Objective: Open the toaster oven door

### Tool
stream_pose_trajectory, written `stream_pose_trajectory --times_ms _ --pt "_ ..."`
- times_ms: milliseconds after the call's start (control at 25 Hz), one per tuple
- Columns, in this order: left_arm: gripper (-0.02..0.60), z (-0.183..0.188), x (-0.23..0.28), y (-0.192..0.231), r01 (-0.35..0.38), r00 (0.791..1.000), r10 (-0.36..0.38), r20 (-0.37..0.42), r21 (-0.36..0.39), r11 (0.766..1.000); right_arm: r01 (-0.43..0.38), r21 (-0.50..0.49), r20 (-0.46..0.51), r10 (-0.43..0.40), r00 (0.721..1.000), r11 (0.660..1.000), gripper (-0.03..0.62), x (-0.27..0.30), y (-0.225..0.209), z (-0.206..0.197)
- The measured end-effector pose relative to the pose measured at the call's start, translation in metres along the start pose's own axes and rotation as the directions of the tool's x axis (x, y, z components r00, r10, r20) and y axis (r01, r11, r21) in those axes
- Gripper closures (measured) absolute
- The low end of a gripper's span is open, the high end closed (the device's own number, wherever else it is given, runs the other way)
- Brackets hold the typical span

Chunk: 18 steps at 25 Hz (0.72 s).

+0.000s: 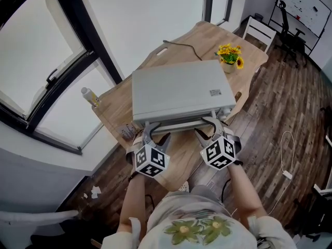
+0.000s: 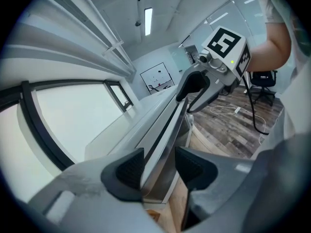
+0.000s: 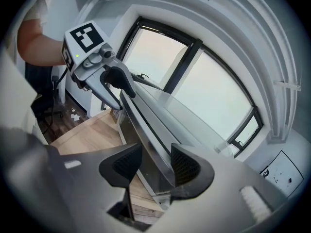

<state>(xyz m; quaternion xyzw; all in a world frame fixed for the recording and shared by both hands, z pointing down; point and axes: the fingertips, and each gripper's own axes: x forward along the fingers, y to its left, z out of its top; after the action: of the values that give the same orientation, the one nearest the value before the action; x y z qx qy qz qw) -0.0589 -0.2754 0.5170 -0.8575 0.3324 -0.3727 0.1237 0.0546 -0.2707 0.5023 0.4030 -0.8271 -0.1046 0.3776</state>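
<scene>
Brushed grey metal: the toaster oven (image 1: 176, 90) sits on a pale wooden bench (image 1: 207, 35), its door (image 1: 179, 124) facing the near edge, toward the person.

Left tongs (image 1: 155, 134) at the left end of the door's top rail, right tongs (image 1: 207, 129) at the right end. Both point forward and down.

Left gripper view: left tongs (image 2: 160, 166) stand wide, with the rail (image 2: 165, 125) running up between the two pads. A gap shows on the right pad's side, so no clamp. The right tongs (image 2: 194, 89) show far along the same rail.

Right gripper view: right tongs (image 3: 155, 166) also wide, straddling the rail (image 3: 146, 130), with clear space at the left pad. The left tongs (image 3: 116, 86) show at the far end.

Whether the door has left its frame, I cannot tell.

Elsewhere on the bench:
- Pot of yellow flowers (image 1: 230, 56) at the far right.
- Small bottle (image 1: 91, 96) at the left corner.
- Dark cable (image 1: 181, 46) beyond the oven.

Dark plank floor (image 1: 280, 113) to the right.
</scene>
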Motion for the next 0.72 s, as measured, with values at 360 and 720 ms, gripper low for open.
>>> stream_pose_trajectory --times_ms 360,720 --pt "0.396 -0.0029 0.0017 0.0021 -0.039 0.999 0.039 -0.03 0.012 0.999 0.034 0.024 0.026 -0.035 0.999 0.999 0.437 0.002 -0.0034 -0.0013" --pt "0.407 -0.0051 -0.0006 -0.0011 -0.046 0.999 0.044 -0.032 -0.041 0.998 0.044 0.038 0.037 -0.045 0.998 0.998 0.439 -0.0005 0.001 -0.0037"
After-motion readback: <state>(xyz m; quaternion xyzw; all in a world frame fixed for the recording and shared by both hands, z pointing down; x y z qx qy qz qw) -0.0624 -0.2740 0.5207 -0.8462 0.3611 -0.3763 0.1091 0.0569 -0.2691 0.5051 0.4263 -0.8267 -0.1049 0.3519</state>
